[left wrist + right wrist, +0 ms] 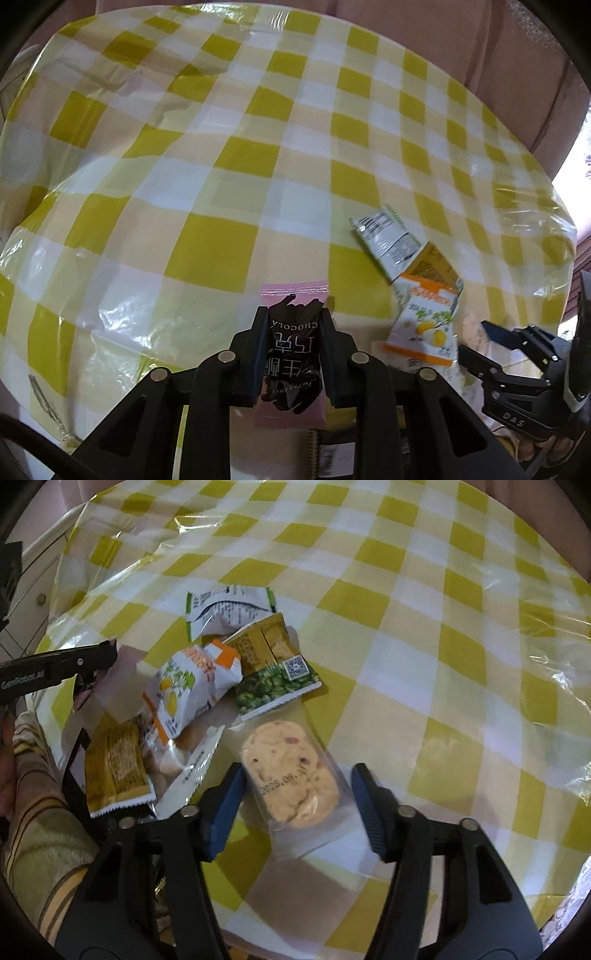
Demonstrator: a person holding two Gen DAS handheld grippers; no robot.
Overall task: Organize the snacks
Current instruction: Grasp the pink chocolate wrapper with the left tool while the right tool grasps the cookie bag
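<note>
My left gripper is shut on a pink chocolate packet and holds it above the checked tablecloth. My right gripper is open, with its jaws on either side of a clear-wrapped cookie that lies on the cloth. A pile of snacks lies left of it: an orange-and-white packet, a green-and-gold packet, a white-and-green packet and a gold packet. The orange-and-white packet and the white-and-green packet also show in the left wrist view, with the right gripper beside them.
The yellow and white checked cloth under clear plastic covers the table. A white cabinet stands past the table's left edge. The left gripper with the pink packet shows at the left. A striped sleeve is at the lower left.
</note>
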